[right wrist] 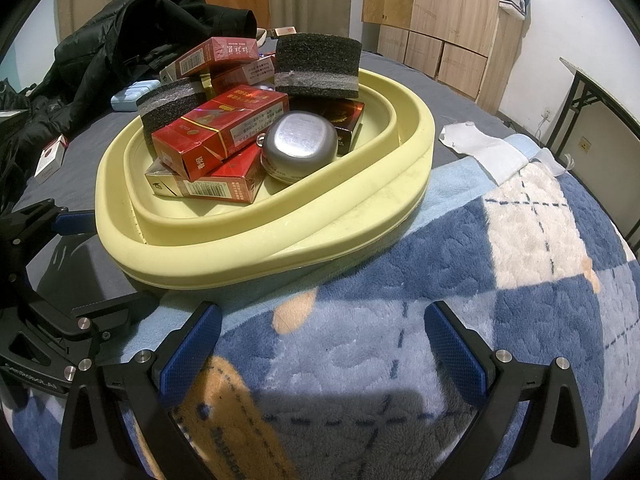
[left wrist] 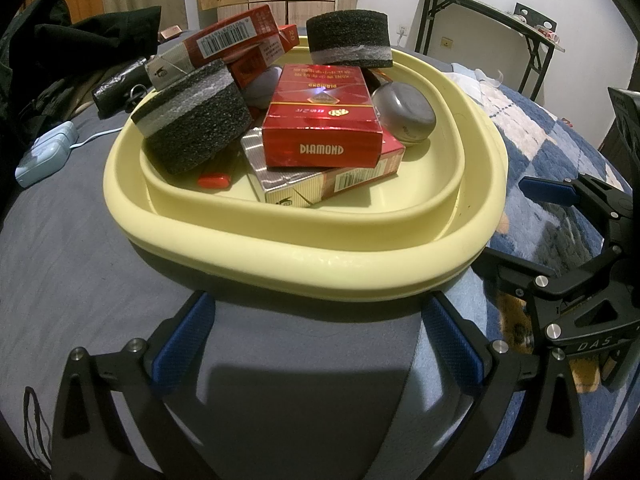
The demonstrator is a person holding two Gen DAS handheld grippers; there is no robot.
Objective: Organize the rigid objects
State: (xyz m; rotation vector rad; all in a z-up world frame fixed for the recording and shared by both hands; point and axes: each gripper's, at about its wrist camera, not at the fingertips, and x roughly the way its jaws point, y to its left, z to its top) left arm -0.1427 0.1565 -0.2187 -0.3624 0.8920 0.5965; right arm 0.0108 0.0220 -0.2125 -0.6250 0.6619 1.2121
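Note:
A pale yellow basin (left wrist: 304, 268) (right wrist: 256, 248) sits on the bed and holds a pile: several red cigarette packs, the top one marked DIAMOND (left wrist: 322, 120) (right wrist: 224, 128), two black foam blocks (left wrist: 192, 120) (left wrist: 348, 38), a grey rounded case (left wrist: 404, 112) (right wrist: 300, 146) and a red lighter (left wrist: 214, 180). My left gripper (left wrist: 316, 340) is open and empty just before the basin's near rim. My right gripper (right wrist: 322, 344) is open and empty over the blanket, right of the basin. Each gripper shows in the other's view (left wrist: 516, 224) (right wrist: 96, 256).
A blue and white plush blanket (right wrist: 500, 280) covers the right of the bed; grey sheet (left wrist: 80, 240) on the left. A light blue case (left wrist: 44, 156), black jacket (right wrist: 140, 28), loose cigarette pack (right wrist: 50, 158) and white cloth (right wrist: 480, 148) lie around. A folding table (left wrist: 500, 20) stands behind.

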